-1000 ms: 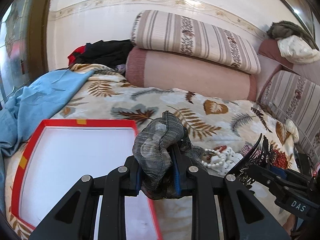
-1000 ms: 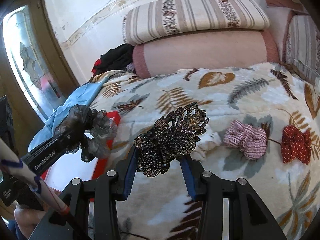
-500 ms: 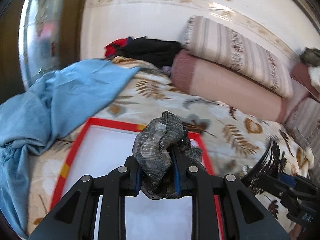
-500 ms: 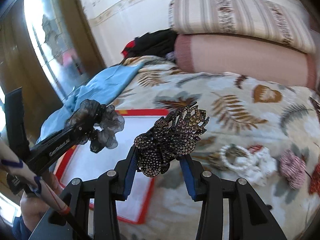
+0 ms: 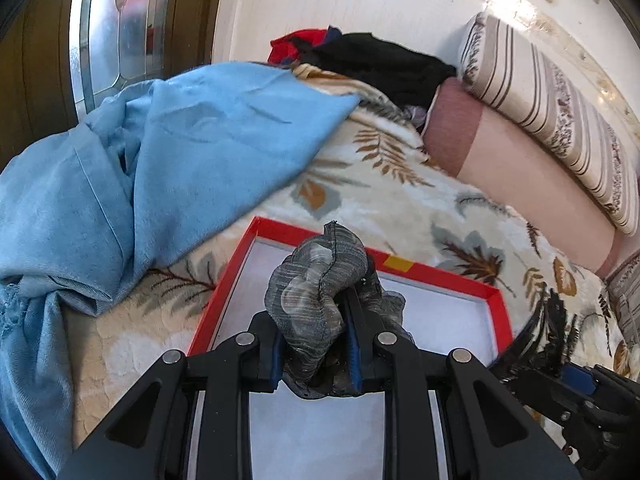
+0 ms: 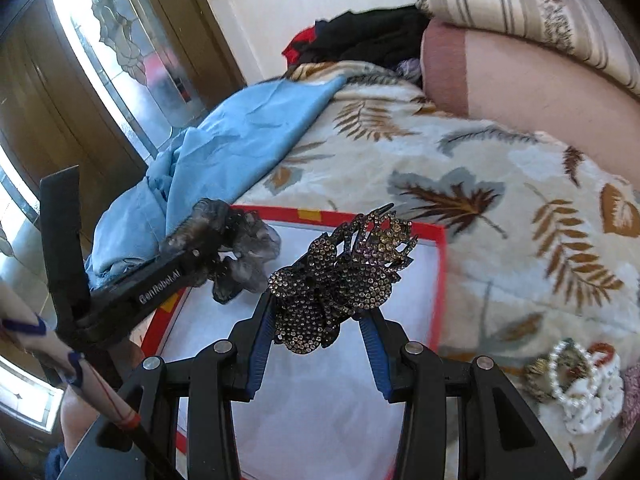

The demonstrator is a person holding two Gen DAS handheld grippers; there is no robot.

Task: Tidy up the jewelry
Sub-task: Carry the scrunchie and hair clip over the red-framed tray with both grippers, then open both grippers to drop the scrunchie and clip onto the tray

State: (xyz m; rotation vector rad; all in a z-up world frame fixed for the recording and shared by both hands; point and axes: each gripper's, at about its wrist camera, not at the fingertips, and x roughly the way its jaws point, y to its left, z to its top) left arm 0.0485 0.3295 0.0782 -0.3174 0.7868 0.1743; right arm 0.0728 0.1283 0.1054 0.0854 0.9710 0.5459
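Observation:
My left gripper (image 5: 316, 340) is shut on a grey sheer scrunchie (image 5: 320, 276) and holds it above the red-rimmed white tray (image 5: 440, 280). It also shows in the right wrist view (image 6: 224, 248), left of my right gripper. My right gripper (image 6: 320, 332) is shut on a dark rhinestone hair claw (image 6: 340, 276), held above the same tray (image 6: 440, 272). The claw's teeth show at the right edge of the left wrist view (image 5: 540, 336). A pearl bracelet on white scrunchies (image 6: 576, 376) lies on the bedspread right of the tray.
A crumpled blue cloth (image 5: 160, 168) lies left of the tray on the leaf-print bedspread (image 6: 520, 208). Pink and striped bolsters (image 5: 520, 152) and dark clothes (image 5: 380, 64) are at the back. A glass-panelled door (image 6: 120, 60) stands at the left.
Both grippers have swung left with their loads, from over the scattered accessories to over the red tray. The pink and red scrunchies have left the right wrist view.

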